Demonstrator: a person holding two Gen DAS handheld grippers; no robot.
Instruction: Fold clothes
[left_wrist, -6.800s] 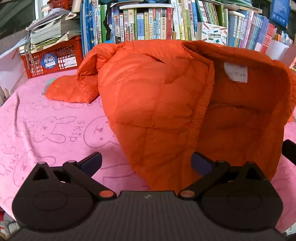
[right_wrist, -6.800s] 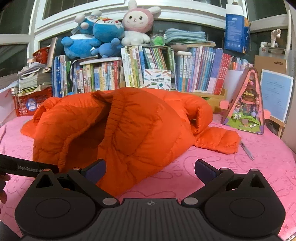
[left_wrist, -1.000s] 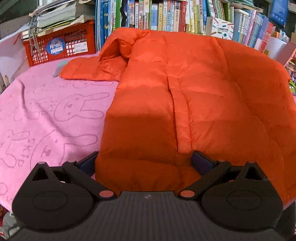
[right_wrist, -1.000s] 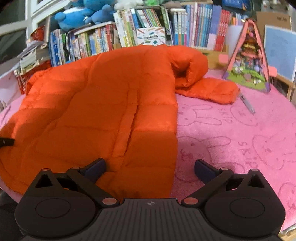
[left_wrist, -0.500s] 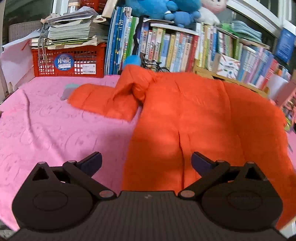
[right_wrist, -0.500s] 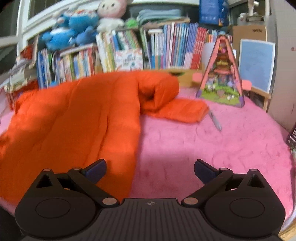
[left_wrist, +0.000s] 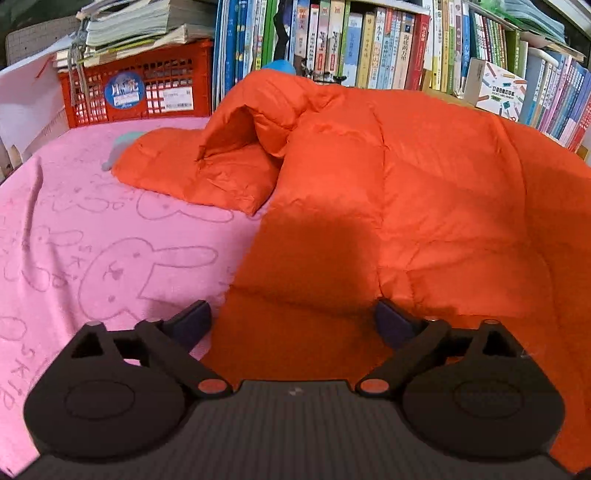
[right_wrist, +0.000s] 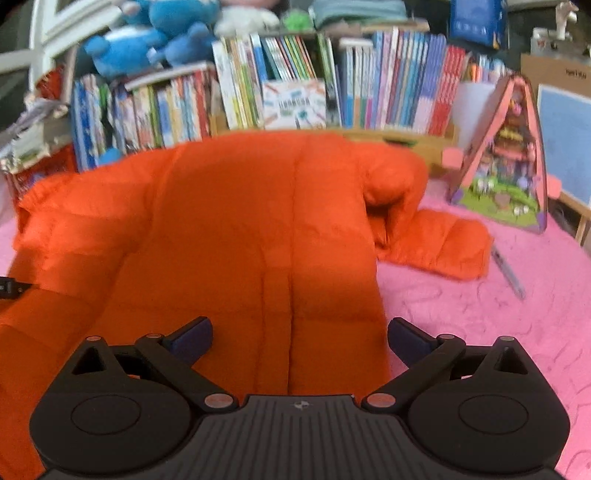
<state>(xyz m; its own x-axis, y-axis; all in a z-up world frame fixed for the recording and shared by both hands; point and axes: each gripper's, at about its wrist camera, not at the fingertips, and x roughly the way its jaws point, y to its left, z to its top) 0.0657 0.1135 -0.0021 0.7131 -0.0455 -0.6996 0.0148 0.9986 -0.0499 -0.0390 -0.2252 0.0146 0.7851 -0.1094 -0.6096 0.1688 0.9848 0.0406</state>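
Right now orange puffer jacket (left_wrist: 424, 206) lies spread flat on pink bunny-print cloth (left_wrist: 92, 236), one sleeve (left_wrist: 199, 177) folded out on its left side, other sleeve (right_wrist: 436, 243) out on the right. Left gripper (left_wrist: 291, 317) & right gripper (right_wrist: 299, 336) both over jacket hem w/ jaws spread wide, gripping nothing. Books (right_wrist: 388, 88) line the back

Right wrist view blurred throughout: book spines (right_wrist: 258, 96) unreadable. Orange jacket (left_wrist: 406, 206) runs off the left view's right edge, its near hem hidden behind the gripper body.
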